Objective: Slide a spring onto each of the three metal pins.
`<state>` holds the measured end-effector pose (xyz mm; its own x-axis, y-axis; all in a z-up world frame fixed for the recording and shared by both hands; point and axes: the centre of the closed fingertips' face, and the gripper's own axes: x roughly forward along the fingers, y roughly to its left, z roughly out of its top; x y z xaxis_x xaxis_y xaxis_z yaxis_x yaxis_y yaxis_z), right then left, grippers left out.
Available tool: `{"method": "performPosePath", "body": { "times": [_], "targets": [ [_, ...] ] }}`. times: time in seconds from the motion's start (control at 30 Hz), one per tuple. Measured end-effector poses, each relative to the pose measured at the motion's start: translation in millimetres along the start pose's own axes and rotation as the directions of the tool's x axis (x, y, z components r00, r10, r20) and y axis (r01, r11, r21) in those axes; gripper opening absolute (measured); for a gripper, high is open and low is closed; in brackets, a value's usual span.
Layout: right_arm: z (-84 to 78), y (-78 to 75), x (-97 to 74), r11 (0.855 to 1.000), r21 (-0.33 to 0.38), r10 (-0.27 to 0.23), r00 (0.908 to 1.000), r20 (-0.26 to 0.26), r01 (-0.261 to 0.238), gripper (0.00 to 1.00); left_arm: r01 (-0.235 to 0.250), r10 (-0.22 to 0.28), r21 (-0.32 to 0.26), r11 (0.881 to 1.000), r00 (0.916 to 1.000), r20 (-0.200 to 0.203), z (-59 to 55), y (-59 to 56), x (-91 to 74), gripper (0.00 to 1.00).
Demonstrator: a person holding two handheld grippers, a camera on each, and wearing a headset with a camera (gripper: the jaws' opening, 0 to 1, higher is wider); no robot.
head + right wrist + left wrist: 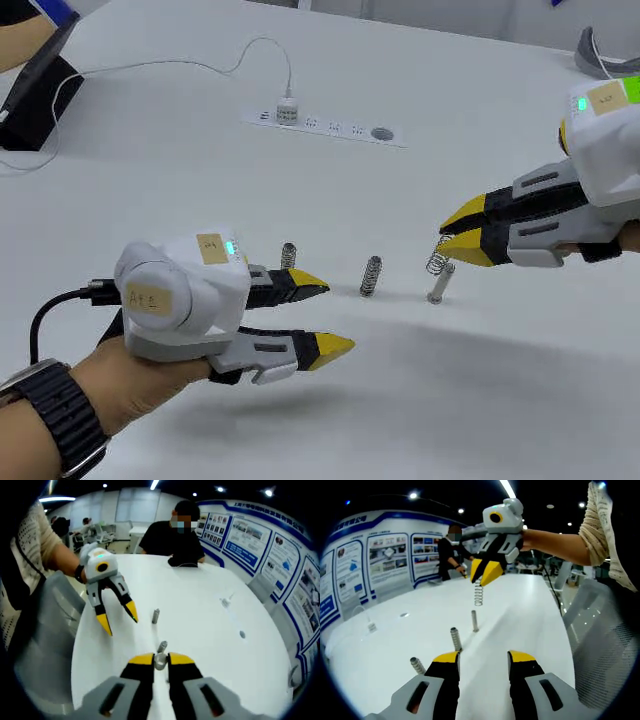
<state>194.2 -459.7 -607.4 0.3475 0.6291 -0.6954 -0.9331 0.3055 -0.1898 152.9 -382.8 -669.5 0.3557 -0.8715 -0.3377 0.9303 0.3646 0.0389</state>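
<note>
1. Pinching the last loose spring (437, 260) by its top coils with the right gripper (445, 237), just above the bare pin (438, 287).
2. Hanging that spring nearly upright, leaning slightly off the bare pin's own vertical axis, with the lower end close over the pin's tip and, judging by the left gripper view, not yet threading onto it.
3. Holding the left gripper (338, 316) spread wide and carrying nothing, well to the left of the bare pin and low over the white table (200, 180).
4. Showing 2 of 3 pins already sleeved: the middle sprung pin (371, 276) just left of the bare pin, the far sprung pin (288, 255) further left again, near the left gripper.
5. Calling, by the look of it, for a small correction to line the bottom coil up with the bare pin's tip, then a straight descent along that axis, working from the right gripper, much the nearer of the 2.
6. Risking a snag on the bare pin's rim if lowering while tilting.
</note>
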Motion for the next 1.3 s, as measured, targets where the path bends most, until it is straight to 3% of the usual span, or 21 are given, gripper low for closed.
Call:
{"method": "performPosePath", "body": {
  "times": [0.47, 1.3],
  "targets": [
    [-27.0, -26.4, 5.3, 0.996, 0.064, -0.058, 0.9971, -0.05, 0.061, 0.11, -0.048, 0.048, -0.044, 0.998, 0.9989, 0.002, -7.1, 8.1, -10.9, 0.48],
    [-51.2, -29.0, 23.4, 0.991, 0.12, -0.05, 0.9962, -0.071, 0.058, 0.11, -0.083, 0.083, -0.083, 0.993, 0.9965, -0.007, -15.4, 13.2, -21.2, 0.53]
  ]
}}
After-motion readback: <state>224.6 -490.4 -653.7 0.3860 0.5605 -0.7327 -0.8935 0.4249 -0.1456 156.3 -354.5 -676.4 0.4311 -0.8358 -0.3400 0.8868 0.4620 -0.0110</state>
